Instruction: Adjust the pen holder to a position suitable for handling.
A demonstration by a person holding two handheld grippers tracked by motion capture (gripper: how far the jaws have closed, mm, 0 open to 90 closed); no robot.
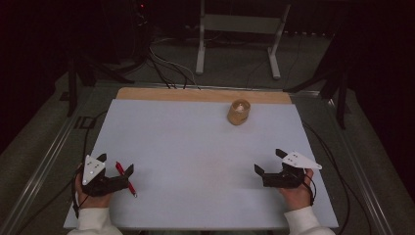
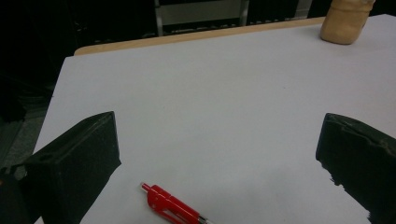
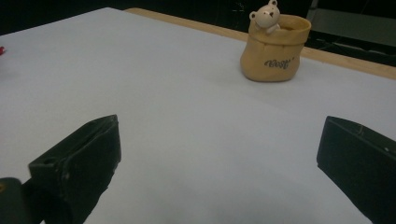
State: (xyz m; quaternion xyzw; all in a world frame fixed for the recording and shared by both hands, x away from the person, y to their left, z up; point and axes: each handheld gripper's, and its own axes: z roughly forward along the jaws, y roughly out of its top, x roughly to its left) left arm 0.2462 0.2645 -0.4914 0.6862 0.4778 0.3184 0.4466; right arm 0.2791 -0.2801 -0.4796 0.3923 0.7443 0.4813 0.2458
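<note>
The left gripper (image 1: 115, 168) is wide open and low, with the red pen (image 1: 125, 178) lying on the white table (image 1: 195, 161) between its jaws. The right gripper (image 1: 270, 161) is open too and holds nothing. The tan bear pot (image 1: 238, 112) sits far back. To pick up the pen well, the jaws should probably close slowly on its middle.

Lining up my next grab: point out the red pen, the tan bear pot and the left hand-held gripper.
red pen (image 2: 173, 207), left gripper view, on its red barrel.
tan bear pot (image 3: 274, 56), right gripper view, on its front wall by the lettering.
left hand-held gripper (image 1: 116, 165), high view, midway between its open jaws.
</note>
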